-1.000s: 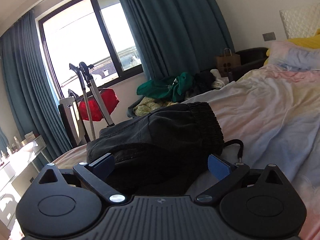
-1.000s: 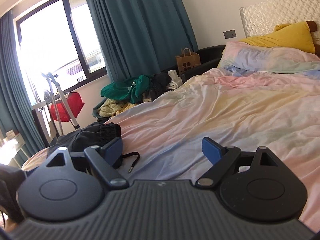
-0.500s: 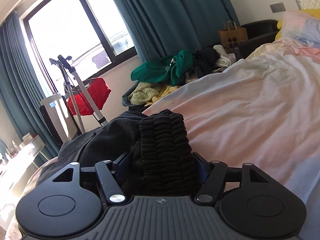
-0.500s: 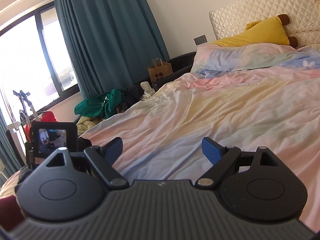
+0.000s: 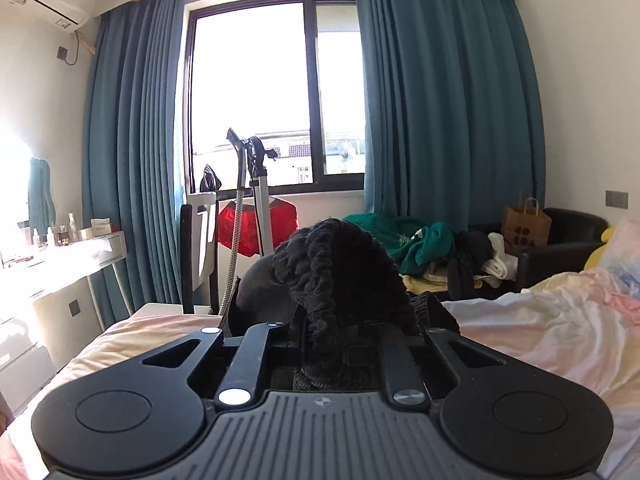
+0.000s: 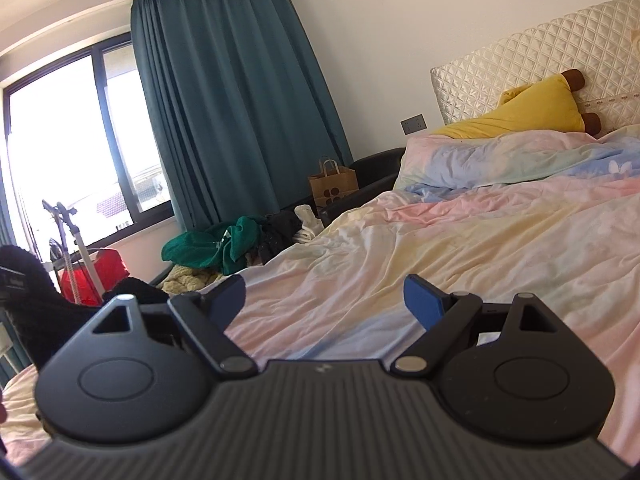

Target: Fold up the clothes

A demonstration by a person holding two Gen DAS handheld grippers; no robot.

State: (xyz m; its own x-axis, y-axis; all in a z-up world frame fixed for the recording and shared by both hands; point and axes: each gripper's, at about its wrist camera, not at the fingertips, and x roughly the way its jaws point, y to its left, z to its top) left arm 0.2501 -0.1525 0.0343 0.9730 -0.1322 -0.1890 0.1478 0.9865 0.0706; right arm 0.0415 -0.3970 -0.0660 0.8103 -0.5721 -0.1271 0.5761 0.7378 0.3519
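Observation:
Black trousers [image 5: 336,276] with a ribbed elastic waistband bulge up between the arms of my left gripper [image 5: 340,340], which is shut on the waistband and holds it lifted above the bed [image 5: 552,320]. The pads are hidden by the cloth. In the right wrist view the same black trousers [image 6: 36,300] hang at the far left. My right gripper [image 6: 324,300] stands open over the pastel bedsheet [image 6: 440,248], its blue fingertips [image 6: 420,300] holding nothing.
A pile of green, yellow and dark clothes [image 5: 420,240] lies on a dark armchair [image 5: 560,248] with a paper bag [image 5: 526,222]. A garment steamer [image 5: 252,200] and red bag [image 5: 256,224] stand by the window. A white desk [image 5: 60,264] is left. Pillows [image 6: 520,156] lie at the headboard.
My left gripper closed on the trousers' waistband and lifted it off the bed, tilting up toward the window. My right gripper swung right, staying open.

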